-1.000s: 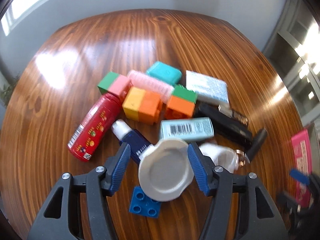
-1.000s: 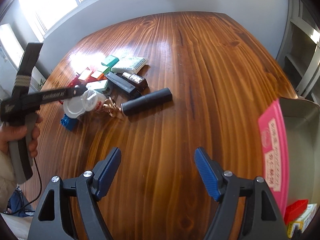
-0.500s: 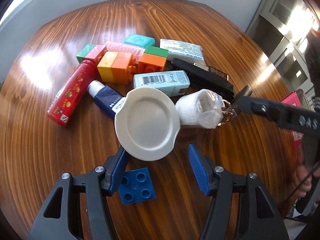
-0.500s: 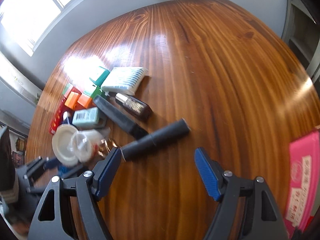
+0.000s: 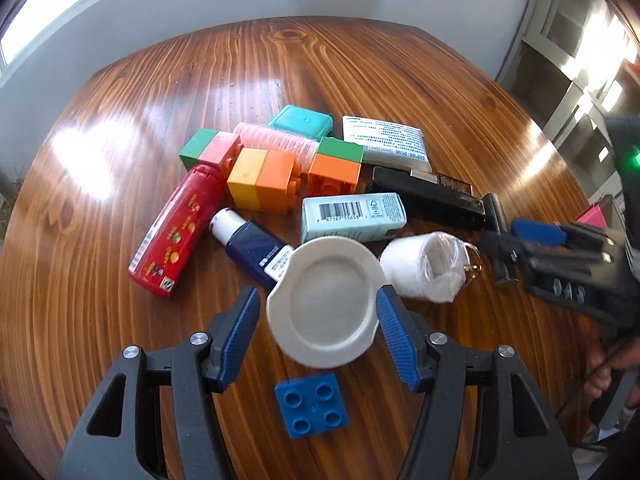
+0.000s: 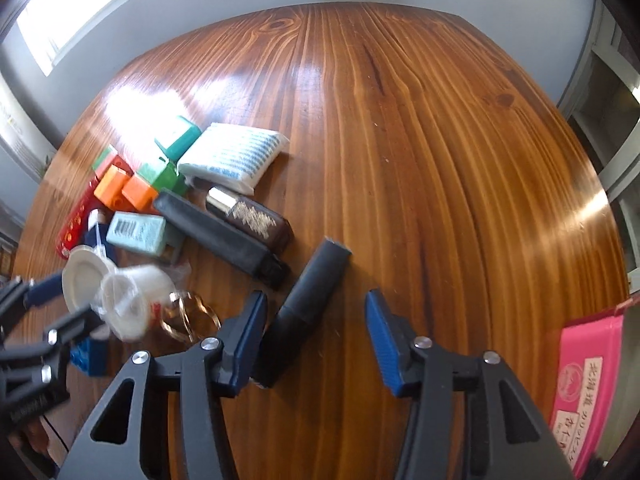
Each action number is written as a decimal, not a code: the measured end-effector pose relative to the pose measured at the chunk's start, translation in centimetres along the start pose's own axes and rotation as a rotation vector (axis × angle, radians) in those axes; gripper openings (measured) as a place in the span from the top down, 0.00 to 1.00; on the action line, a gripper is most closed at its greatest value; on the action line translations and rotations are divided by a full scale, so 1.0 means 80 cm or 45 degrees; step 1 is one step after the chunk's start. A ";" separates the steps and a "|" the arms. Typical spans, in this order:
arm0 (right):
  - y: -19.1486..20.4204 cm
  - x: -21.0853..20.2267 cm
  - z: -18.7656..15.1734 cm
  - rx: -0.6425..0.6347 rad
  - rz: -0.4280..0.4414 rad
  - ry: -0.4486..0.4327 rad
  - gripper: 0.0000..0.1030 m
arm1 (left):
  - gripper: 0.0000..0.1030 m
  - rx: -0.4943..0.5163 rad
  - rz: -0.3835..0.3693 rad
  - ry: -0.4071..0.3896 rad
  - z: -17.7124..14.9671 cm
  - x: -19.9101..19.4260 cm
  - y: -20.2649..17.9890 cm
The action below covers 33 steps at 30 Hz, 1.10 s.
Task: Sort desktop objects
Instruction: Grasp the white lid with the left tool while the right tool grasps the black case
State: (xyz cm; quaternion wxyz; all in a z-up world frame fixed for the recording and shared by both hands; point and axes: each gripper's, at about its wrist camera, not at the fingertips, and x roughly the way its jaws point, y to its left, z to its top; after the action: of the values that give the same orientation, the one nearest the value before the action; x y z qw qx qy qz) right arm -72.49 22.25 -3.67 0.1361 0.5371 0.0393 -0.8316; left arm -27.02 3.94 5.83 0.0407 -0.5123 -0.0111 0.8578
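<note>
A pile of objects lies on the wooden table [image 5: 320,72]. My left gripper [image 5: 318,332] is open, its blue pads on either side of a small white dish [image 5: 324,312], with a small gap at the left pad. A blue brick [image 5: 311,405] lies just below the dish. My right gripper [image 6: 316,340] is open over a black cylinder [image 6: 308,308], which lies between the pads, nearer the left pad. The right gripper also shows in the left wrist view [image 5: 560,256] at the right edge.
The pile holds a red bottle [image 5: 176,224], a dark blue tube [image 5: 252,246], coloured bricks [image 5: 266,184], a barcode box [image 5: 352,216], a tissue pack [image 5: 386,142], a long black case [image 6: 222,238], a wrapped white roll [image 5: 424,268] and gold rings [image 6: 188,316]. A pink box [image 6: 588,392] stands right.
My left gripper moved forward so its pads now flank the white dish. My right gripper moved left and down onto the black cylinder.
</note>
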 end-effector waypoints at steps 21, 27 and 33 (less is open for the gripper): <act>-0.019 -0.028 -0.063 -0.058 -0.032 -0.030 0.72 | 0.38 0.012 -0.005 0.006 -0.008 0.012 -0.029; -0.046 -0.032 -0.063 -0.022 0.037 -0.021 0.80 | 0.38 -0.038 -0.029 -0.033 -0.015 -0.012 -0.032; -0.054 -0.033 -0.048 -0.008 0.076 -0.038 0.38 | 0.38 -0.054 -0.019 -0.045 -0.030 -0.040 -0.028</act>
State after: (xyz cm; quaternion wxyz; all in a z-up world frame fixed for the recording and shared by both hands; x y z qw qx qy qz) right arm -69.23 27.67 -3.25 0.1630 0.5251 0.0240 -0.8350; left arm -23.31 5.84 7.63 0.0358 -0.4977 -0.0339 0.8659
